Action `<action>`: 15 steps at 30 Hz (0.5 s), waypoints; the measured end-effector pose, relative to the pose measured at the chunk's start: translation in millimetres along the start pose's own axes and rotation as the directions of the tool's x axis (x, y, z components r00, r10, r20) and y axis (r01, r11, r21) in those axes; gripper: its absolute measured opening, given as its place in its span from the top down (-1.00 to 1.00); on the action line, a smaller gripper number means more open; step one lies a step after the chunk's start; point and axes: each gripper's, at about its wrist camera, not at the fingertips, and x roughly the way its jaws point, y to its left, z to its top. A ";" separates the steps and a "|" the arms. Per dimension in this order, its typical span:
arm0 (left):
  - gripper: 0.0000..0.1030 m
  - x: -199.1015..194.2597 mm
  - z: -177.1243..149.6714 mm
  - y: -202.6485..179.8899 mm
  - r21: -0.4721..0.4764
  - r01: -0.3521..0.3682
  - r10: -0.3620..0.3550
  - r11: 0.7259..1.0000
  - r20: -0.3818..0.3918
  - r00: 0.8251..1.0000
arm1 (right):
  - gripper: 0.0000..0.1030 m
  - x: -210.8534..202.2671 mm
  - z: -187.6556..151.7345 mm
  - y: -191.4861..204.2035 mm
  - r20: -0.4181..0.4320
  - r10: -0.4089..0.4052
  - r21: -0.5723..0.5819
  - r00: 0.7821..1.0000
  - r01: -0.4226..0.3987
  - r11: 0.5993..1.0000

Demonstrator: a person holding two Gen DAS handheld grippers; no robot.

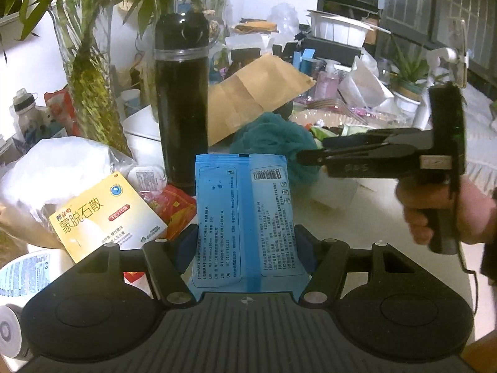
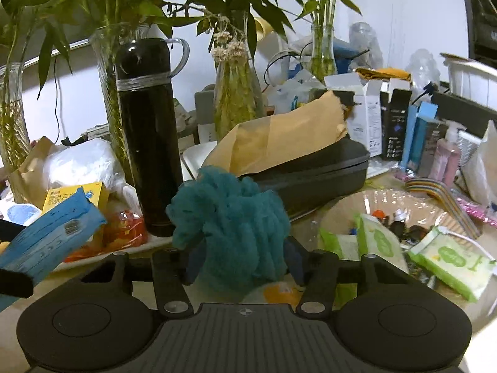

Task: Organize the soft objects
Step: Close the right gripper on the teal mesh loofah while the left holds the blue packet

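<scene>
My left gripper [image 1: 247, 245] is shut on a blue wet-wipe pack [image 1: 245, 214] and holds it upright above the table. The pack also shows at the left of the right wrist view [image 2: 49, 236]. My right gripper [image 2: 243, 258] is shut on a teal fluffy bath sponge [image 2: 233, 214]. In the left wrist view the right gripper [image 1: 306, 158] reaches in from the right, with the teal sponge [image 1: 273, 136] at its tips. Green wipe packs [image 2: 450, 261] lie in a clear bag at the right.
A tall black flask [image 2: 149, 136] stands just behind both held items. Glass vases with bamboo [image 1: 90, 87], a brown paper envelope [image 2: 279, 136] on a dark case [image 2: 326, 174], a yellow medicine box [image 1: 105, 217], white bags and boxes crowd the table.
</scene>
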 end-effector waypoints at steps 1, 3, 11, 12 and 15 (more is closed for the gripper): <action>-0.25 -0.7 0.2 -0.3 -0.001 0.002 -0.002 1.000 0.004 1.000 | -0.11 4.3 0.3 1.5 -0.009 0.001 -0.004 1.000 -0.001 1.000; -0.25 -1.5 0.6 -0.9 0.001 0.011 -0.011 1.000 0.008 1.000 | 0.14 11.4 0.7 5.0 -0.027 0.013 -0.008 1.000 -0.013 1.000; -0.24 -1.2 1.6 -1.8 -0.005 0.020 -0.019 1.000 0.025 0.999 | 0.82 2.6 19.7 13.9 0.019 0.031 -0.014 0.999 -0.031 0.999; -0.25 -2.1 1.9 -2.4 -0.007 0.021 -0.021 1.000 0.027 0.999 | 0.83 -4.7 25.5 13.1 0.033 0.029 -0.020 0.999 -0.028 0.999; -0.24 -7.6 3.5 -5.7 0.012 0.043 -0.044 0.999 0.042 0.998 | 0.83 -36.0 44.7 7.6 0.071 0.041 -0.026 0.997 -0.040 0.999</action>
